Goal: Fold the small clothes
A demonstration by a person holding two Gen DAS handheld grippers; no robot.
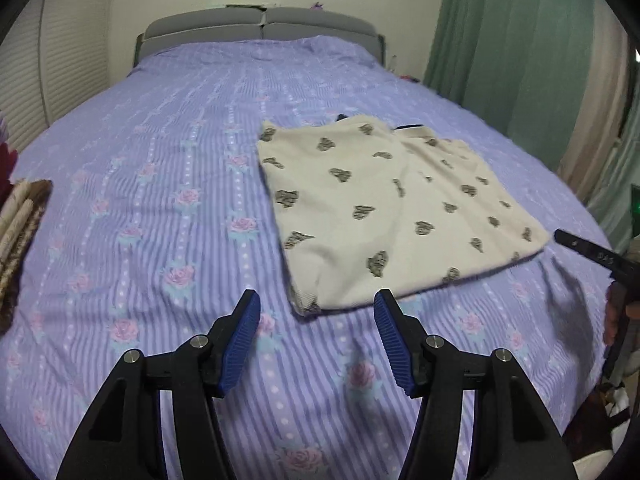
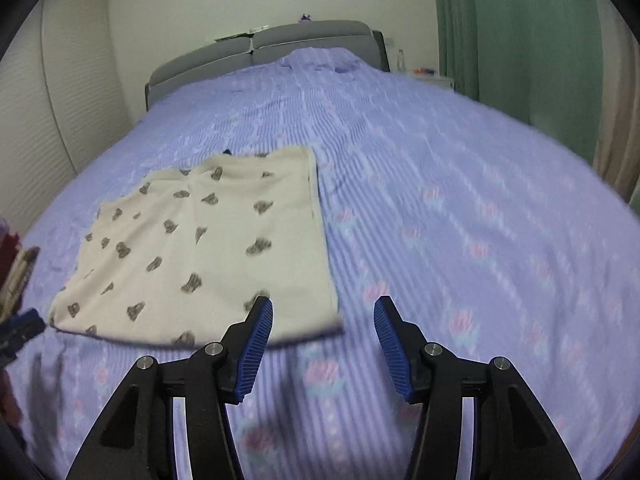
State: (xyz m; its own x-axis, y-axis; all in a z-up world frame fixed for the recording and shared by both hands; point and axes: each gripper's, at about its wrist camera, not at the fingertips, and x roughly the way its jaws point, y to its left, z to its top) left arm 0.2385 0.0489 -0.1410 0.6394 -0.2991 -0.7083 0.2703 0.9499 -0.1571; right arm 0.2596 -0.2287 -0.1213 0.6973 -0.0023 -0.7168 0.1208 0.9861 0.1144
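Note:
A cream garment with dark grey prints (image 1: pixel 384 208) lies flat and partly folded on the purple floral bedspread (image 1: pixel 160 200). My left gripper (image 1: pixel 316 304) is open and empty, hovering just short of the garment's near left corner. In the right wrist view the same garment (image 2: pixel 208 248) lies to the left. My right gripper (image 2: pixel 323 307) is open and empty, above the garment's near right corner. The right gripper's black body also shows at the right edge of the left wrist view (image 1: pixel 596 254).
A folded brown and cream cloth (image 1: pixel 20 232) lies at the bed's left edge. A grey headboard (image 1: pixel 260 28) stands at the far end. Green curtains (image 1: pixel 520 40) hang on the right. A white louvred wardrobe (image 1: pixel 48 64) is on the left.

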